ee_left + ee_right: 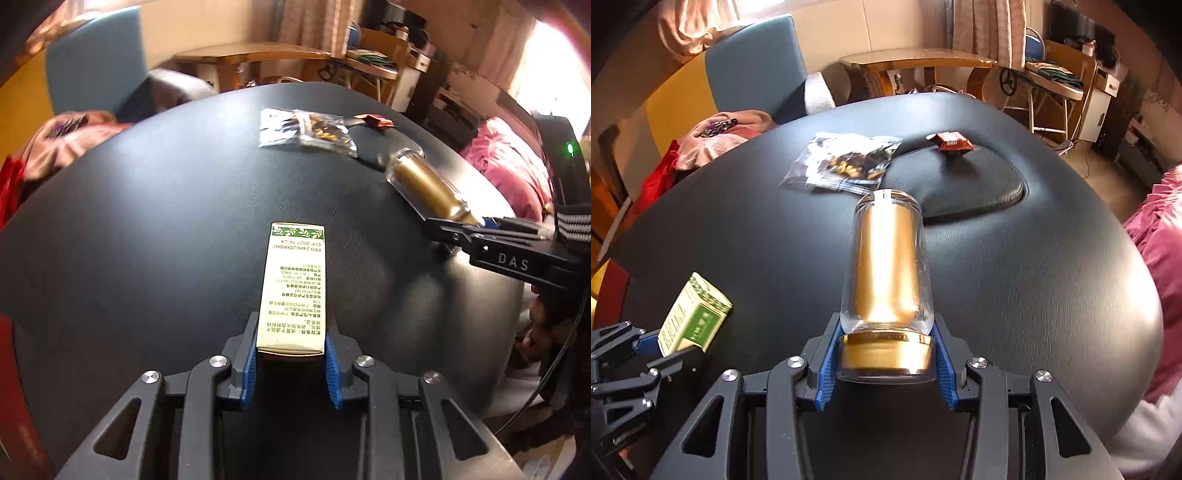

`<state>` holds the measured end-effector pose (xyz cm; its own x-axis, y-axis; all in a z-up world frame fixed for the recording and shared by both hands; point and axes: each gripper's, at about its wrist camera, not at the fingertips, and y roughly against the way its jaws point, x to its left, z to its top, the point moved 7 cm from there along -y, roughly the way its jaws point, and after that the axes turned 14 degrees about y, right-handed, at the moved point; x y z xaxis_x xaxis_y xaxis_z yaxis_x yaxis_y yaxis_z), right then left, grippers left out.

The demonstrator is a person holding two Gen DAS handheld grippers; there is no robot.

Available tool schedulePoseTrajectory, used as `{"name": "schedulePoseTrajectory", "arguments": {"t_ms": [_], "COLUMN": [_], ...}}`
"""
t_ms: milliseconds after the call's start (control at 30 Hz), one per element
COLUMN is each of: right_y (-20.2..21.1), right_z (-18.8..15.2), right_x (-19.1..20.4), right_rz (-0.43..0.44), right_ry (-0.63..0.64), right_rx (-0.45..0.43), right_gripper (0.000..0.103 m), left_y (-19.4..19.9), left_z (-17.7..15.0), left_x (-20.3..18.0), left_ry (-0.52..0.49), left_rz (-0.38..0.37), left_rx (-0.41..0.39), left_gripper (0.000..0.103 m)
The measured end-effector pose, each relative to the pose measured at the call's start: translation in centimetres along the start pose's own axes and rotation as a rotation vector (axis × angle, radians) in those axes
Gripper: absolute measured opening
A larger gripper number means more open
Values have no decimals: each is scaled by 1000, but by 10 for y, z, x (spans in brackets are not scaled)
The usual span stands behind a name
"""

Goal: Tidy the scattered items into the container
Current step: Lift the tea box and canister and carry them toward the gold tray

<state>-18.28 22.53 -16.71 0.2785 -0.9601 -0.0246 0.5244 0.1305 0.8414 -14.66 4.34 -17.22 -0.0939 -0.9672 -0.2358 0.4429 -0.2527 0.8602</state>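
The left gripper (291,354) is clamping a green-and-white carton (293,286) above the black table (147,240), while the right gripper (886,354) is gripping a clear bottle with a gold core (886,266) by its capped end. A clear snack packet (846,164) and a small red wrapper (951,142) are lying far back on the table, well apart from both grippers. No container is showing in either view, so how much has been tidied cannot be judged. The carton's print is too small to read.
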Motion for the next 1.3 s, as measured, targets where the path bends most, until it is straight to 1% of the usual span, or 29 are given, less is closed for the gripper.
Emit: {"name": "schedulePoseTrajectory", "arguments": {"t_ms": [133, 167, 233, 300, 400, 433, 500, 633, 700, 767, 800, 833, 867, 900, 933, 1100, 1233, 1300], "right_y": [9, 11, 14, 17, 18, 18, 17, 10, 7, 3, 1, 1, 0, -1, 0, 2, 7, 9], "right_z": [-12, -14, -15, -13, -7, -4, 3, 11, 14, 13, 13, 12, 11, 10, 10, 6, 0, -3], "right_x": [10, 11, 8, 6, 4, 3, 2, 1, 0, 0, 1, 3, 4, 6, 7, 10, 20, 28], "right_rz": [22, 41, 43, 40, 33, 29, 22, 2, -6, -16, -18, -23, -28, -33, -40, -40, -16, -3], "right_ry": [-6, -28, -49, -68, -81, -83, -86, -80, -77, -73, -67, -56, -46, -35, -27, -26, -31, -24], "right_rx": [-10, -14, -23, -28, -31, -33, -34, -16, -11, -1, 2, 1, 1, 1, 0, -4, -10, -13], "right_gripper": [49, 52, 57, 57, 60, 61, 62, 62, 62, 58, 52, 47, 47, 47, 46, 46, 46, 46], "left_y": [15, 17, 21, 22, 22, 22, 22, 20, 18, 18, 17, 17, 17, 16, 16, 19, 26, 30], "left_z": [-17, -19, -23, -23, -21, -21, -20, -16, -14, -12, -10, -9, -9, -9, -9, -14, -18, -19], "left_x": [18, 21, 25, 26, 26, 25, 25, 26, 27, 30, 31, 32, 31, 30, 29, 28, 32, 34], "left_ry": [54, 59, 67, 59, 54, 54, 53, 61, 69, 83, 90, 97, 95, 93, 84, 84, 108, 113], "left_rz": [9, 7, 16, 14, 9, 7, 2, -1, 0, -3, -5, -7, -8, -9, -7, -19, -29, -21], "left_rx": [-18, -20, -30, -32, -35, -36, -37, -32, -26, -29, -31, -32, -33, -34, -35, -40, -50, -56], "left_gripper": [30, 31, 31, 32, 44, 46, 47, 48, 47, 47, 46, 42, 40, 34, 32, 31, 30, 30]}}
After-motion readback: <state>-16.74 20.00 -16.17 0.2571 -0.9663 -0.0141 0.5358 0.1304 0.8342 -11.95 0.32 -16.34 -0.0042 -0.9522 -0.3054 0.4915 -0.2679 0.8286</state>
